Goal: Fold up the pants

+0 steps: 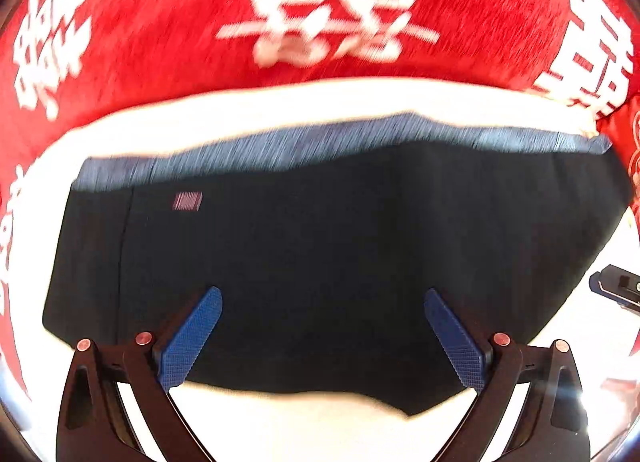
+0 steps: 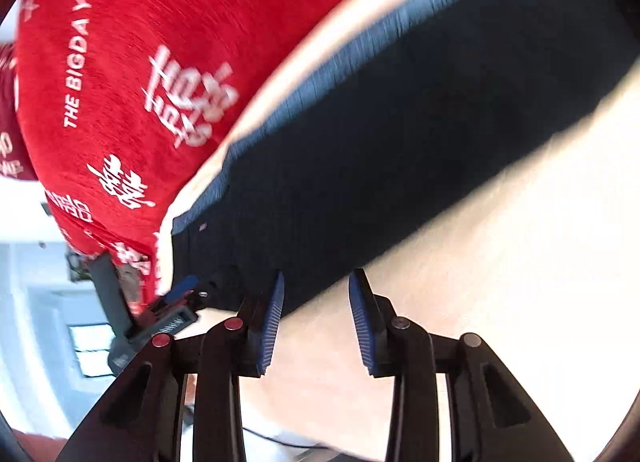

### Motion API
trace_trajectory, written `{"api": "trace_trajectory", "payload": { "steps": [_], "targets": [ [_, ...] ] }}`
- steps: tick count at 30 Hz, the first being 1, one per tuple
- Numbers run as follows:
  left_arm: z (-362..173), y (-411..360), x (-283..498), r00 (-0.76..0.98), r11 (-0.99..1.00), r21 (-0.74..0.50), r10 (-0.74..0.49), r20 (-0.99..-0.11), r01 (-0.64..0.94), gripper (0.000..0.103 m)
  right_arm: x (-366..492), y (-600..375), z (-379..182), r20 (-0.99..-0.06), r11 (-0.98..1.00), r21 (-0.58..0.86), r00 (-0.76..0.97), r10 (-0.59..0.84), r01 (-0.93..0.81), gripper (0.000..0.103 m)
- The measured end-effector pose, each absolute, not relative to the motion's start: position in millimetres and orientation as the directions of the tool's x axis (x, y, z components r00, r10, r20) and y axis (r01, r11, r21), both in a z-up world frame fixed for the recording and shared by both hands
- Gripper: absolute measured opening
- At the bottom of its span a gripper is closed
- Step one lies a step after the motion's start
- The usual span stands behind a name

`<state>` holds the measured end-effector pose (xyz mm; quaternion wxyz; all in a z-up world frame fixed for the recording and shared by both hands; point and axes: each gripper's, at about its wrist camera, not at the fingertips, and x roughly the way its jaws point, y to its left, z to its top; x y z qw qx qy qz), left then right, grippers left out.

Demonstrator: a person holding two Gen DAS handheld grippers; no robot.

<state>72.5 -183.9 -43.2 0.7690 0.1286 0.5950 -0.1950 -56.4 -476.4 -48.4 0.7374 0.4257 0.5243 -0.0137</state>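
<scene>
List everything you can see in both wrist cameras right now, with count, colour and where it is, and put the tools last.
pants: one, dark navy with a blue waistband, folded flat on the white surface
white surface: one, cream white, under the pants
red cloth: one, red with white printed characters, beyond the pants
left tool: one, black with blue pads, jaws wide apart above the pants, holding nothing
right tool: one, black with blue pads, jaws apart at the pants' near edge, nothing between them

A home bedroom, seemingly; red wedding bedding (image 1: 160, 21) beside a white sheet (image 2: 480, 262).
</scene>
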Motion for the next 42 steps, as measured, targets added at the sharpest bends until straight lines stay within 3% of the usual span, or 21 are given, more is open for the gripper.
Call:
{"api": "trace_trajectory", "payload": {
  "steps": [8, 10, 13, 15, 18, 20, 24, 28, 32, 36, 37, 39, 42],
  "targets": [
    [-75, -251, 134, 0.277, 0.920, 0.056, -0.059, -0.959, 0.389, 0.102, 47, -484, -69, -0.874, 0.804, 0.452, 0.374, 0.312, 0.386, 0.038],
    [-83, -253, 141, 0.275, 0.931, 0.052, -0.053, -0.960, 0.362, 0.102, 61, -482, -78, -0.903, 0.851, 0.379, 0.348, 0.253, 0.363, 0.038],
    [-98, -264, 159, 0.281, 0.938, 0.042, -0.060, -0.958, 0.343, 0.102, 73, -486, -83, -0.919, 0.903, 0.287, 0.357, 0.166, 0.319, 0.029],
    [-104, -270, 168, 0.297, 0.941, 0.046, -0.059, -0.953, 0.334, 0.102, 81, -490, -83, -0.937, 0.928, 0.193, 0.341, 0.078, 0.318, 0.029],
    [-117, -277, 183, 0.287, 0.955, 0.030, -0.060, -0.956, 0.296, 0.103, 90, -506, -86, -0.932, 0.923, 0.209, 0.351, 0.089, 0.322, 0.029],
    [-118, -275, 194, 0.286, 0.962, 0.037, -0.043, -0.957, 0.270, 0.103, 94, -513, -83, -0.946, 0.936, 0.111, 0.324, -0.004, 0.335, 0.029],
    [-108, -270, 210, 0.281, 0.964, 0.065, -0.010, -0.960, 0.258, 0.103, 75, -544, -69, -0.935, 0.865, 0.216, 0.351, 0.051, 0.452, 0.034],
    [-84, -259, 195, 0.294, 0.954, 0.062, -0.028, -0.956, 0.293, 0.103, 16, -568, -43, -0.919, 0.785, 0.272, 0.393, 0.040, 0.556, 0.046],
    [-72, -260, 164, 0.280, 0.951, 0.032, -0.059, -0.958, 0.309, 0.103, -55, -598, -35, -0.938, 0.654, 0.229, 0.343, -0.050, 0.721, 0.047],
    [-86, -256, 125, 0.215, 0.953, 0.006, -0.062, -0.975, 0.303, 0.103, -94, -631, -57, -0.952, 0.477, 0.269, 0.307, -0.003, 0.837, 0.047],
    [-89, -250, 116, 0.200, 0.953, 0.003, -0.060, -0.978, 0.302, 0.103, -94, -634, -63, -0.943, 0.454, 0.309, 0.331, 0.032, 0.836, 0.044],
    [-98, -251, 104, 0.185, 0.953, 0.010, -0.048, -0.982, 0.302, 0.103, -87, -638, -68, -0.936, 0.474, 0.335, 0.347, 0.064, 0.814, 0.027],
    [-101, -254, 100, 0.202, 0.956, 0.003, -0.059, -0.978, 0.293, 0.103, -82, -642, -72, -0.943, 0.553, 0.306, 0.328, 0.062, 0.775, 0.023]
  ]
}}
